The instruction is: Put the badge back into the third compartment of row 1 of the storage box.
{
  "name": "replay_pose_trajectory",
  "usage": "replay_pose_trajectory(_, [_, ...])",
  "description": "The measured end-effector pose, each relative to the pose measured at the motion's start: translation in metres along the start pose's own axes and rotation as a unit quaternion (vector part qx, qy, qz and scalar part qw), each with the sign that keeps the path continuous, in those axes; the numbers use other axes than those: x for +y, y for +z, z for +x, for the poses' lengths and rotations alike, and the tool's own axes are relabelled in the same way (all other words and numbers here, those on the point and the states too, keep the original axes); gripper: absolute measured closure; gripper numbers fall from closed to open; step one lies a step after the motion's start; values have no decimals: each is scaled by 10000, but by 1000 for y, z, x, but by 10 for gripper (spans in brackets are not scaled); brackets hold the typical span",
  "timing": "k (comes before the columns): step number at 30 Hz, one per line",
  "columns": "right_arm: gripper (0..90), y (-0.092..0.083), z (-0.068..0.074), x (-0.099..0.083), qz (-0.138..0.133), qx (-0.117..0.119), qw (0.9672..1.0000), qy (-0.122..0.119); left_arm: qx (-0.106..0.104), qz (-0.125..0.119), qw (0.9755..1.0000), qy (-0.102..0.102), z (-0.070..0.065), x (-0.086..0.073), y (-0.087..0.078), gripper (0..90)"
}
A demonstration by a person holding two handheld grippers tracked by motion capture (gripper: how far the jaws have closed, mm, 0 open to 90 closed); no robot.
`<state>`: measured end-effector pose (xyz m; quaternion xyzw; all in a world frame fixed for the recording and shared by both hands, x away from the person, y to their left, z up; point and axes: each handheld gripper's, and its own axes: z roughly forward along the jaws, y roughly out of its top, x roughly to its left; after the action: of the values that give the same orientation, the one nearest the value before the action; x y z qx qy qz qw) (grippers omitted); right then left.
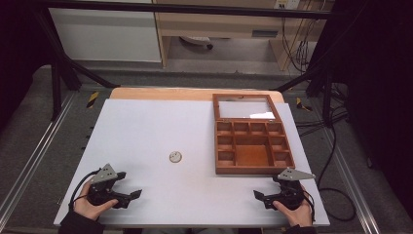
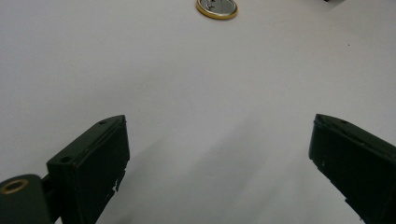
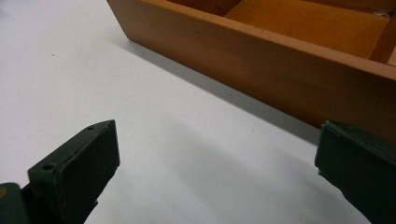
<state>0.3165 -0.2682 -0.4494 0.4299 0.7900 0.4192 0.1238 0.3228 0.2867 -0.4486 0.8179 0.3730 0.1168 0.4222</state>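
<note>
Quickly: no readable writing or brand anywhere; the small round gold-rimmed disc (image 1: 175, 156) has a silvery face with dark marks too small to read, same in the left gripper view (image 2: 216, 8). It lies flat on the white tabletop (image 1: 146, 136), about mid-table, left of the wooden box (image 1: 253, 146) and well apart from it.

Wooden box sits on the right side of the tabletop, lid (image 1: 246, 108) swung open toward the far edge, with a glass pane. Inside: small compartments along the far row and both sides, one large compartment in the middle; all look bare orange-brown wood. Right gripper view has the box's near wall (image 3: 261, 70) close ahead.

Left tongs (image 1: 131, 195) at the near left corner, held in the person's left hand (image 1: 90, 204), jaws spread wide, nothing between, disc well ahead of them. Right tongs (image 1: 260, 197) at the near right, just before the box's near wall, jaws spread wide, nothing between.
</note>
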Motion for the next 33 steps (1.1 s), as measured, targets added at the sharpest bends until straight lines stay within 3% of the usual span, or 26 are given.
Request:
replay_pose_trajectory(13, [6,1,5,3,-6,-15,10000,-48,-21,11,10000,17,-1,0,1,55])
replay_pose_trajectory(33, [6,19,30,16,70,102,9997,-189,21,55,10000,30,0,0,0,54])
